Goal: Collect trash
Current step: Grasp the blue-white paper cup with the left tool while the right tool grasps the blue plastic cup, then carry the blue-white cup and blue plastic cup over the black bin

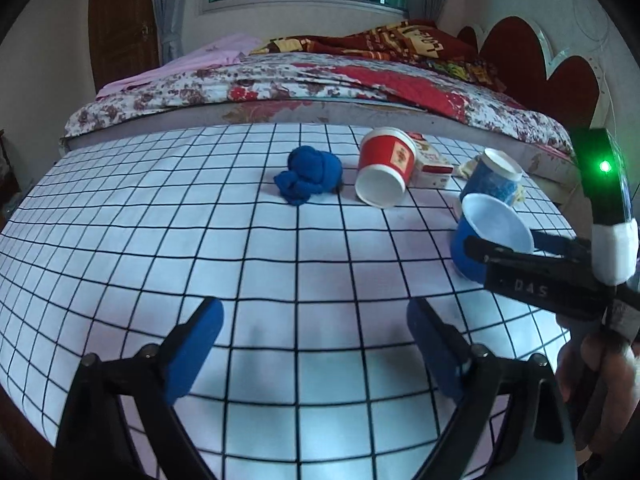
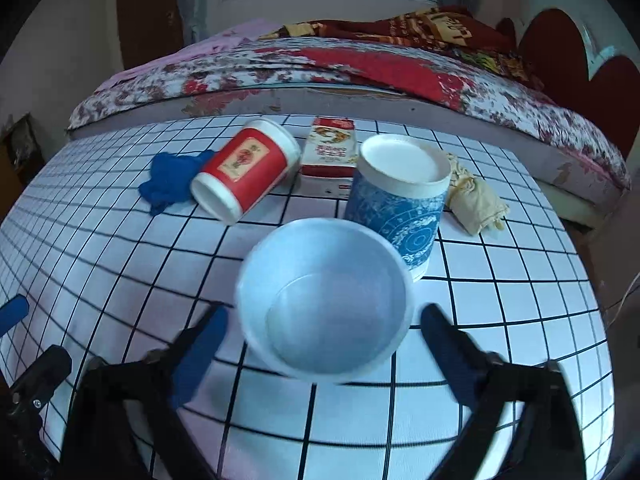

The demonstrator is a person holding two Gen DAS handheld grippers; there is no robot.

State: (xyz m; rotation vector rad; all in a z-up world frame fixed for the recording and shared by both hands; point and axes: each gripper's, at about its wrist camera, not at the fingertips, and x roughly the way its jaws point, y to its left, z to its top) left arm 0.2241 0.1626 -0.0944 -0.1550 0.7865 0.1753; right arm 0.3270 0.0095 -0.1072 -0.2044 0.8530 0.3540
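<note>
A blue paper cup with a white inside lies on its side on the checked table, mouth toward me; it also shows in the left wrist view. My right gripper is open, its fingers on either side of the cup's rim, apart from it. Behind it stands an upside-down blue patterned cup. A red cup lies on its side beside a crumpled blue cloth, a red and white carton and a beige crumpled wad. My left gripper is open and empty over bare table.
The checked tablecloth covers the table. A bed with a floral cover runs along the far edge, with a red headboard at right. My left gripper's fingertip shows at the left edge of the right wrist view.
</note>
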